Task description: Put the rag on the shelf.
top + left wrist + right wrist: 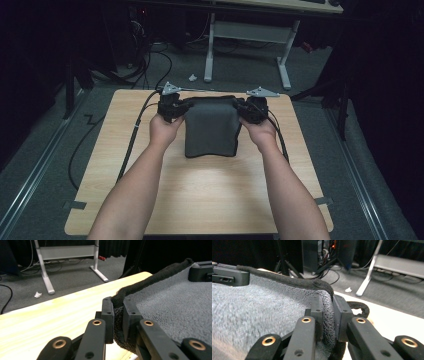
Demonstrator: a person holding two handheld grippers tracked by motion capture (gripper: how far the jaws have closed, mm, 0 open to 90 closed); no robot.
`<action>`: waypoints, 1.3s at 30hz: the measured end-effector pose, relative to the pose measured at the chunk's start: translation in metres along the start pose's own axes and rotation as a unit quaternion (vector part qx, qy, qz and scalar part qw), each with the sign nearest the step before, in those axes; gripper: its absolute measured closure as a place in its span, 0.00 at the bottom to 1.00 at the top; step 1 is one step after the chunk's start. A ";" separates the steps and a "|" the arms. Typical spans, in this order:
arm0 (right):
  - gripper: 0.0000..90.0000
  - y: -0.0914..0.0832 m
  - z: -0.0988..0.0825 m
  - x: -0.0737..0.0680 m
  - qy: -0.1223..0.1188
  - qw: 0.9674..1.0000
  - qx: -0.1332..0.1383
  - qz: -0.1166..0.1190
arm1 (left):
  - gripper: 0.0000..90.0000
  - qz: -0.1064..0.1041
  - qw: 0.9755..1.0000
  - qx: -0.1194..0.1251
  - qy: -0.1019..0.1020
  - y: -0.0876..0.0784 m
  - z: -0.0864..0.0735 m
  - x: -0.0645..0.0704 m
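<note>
- towel (pixel 211 131), dark grey, lay on the far half of the wooden table (pixel 200 200), its near part flat on the top and its far edge raised between your two hands.
- your left gripper (pixel 172 107) was clamped on the towel's far left corner; in the left gripper view the two black pads (pixel 108 312) pinched a thick fold of the dark hem (pixel 150 280), with the jaws narrow around it.
- your right gripper (pixel 251 110) was clamped on the far right corner; in the right gripper view the pads (pixel 317 312) squeezed the doubled terry edge (pixel 327 315), again with only a narrow gap taken up by cloth.
- a small hanging loop (pixel 359 308) of the towel stood out just beside the right gripper's outer jaw, above the table.
- the hem ran taut from one gripper to the other, and each gripper view showed the other gripper at the far end of that edge.
- your forearms came in from the near edge, both hands level with each other, well apart across the towel's width.
- a cable (pixel 132 140) trailed from the left gripper across the table's left side.
- beyond the table, a white desk frame (pixel 250 40) stood on the grey floor.
</note>
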State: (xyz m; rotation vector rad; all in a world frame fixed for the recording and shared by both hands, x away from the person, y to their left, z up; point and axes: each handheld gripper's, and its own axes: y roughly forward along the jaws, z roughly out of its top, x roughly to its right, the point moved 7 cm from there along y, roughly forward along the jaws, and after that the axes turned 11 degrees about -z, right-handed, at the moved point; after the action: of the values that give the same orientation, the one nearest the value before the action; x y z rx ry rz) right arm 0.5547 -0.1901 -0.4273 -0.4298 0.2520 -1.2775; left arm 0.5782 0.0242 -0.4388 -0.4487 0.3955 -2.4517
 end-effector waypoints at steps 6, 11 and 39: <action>0.90 0.002 -0.008 0.003 0.006 1.000 -0.005 0.009 | 0.89 -0.008 1.000 -0.006 -0.011 0.002 -0.007 -0.005; 0.90 0.002 -0.011 0.002 0.008 1.000 -0.003 0.012 | 0.89 -0.014 1.000 -0.005 -0.017 0.004 -0.021 -0.007; 0.90 0.016 -0.037 0.005 0.041 0.998 -0.033 0.039 | 0.89 -0.036 0.998 -0.012 -0.054 0.011 -0.048 -0.012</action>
State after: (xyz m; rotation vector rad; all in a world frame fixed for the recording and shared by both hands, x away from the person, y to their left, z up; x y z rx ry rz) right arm 0.5552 -0.1977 -0.4673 -0.4208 0.3774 -1.2145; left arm 0.5736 0.0318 -0.4887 -0.6112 0.3690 -2.4815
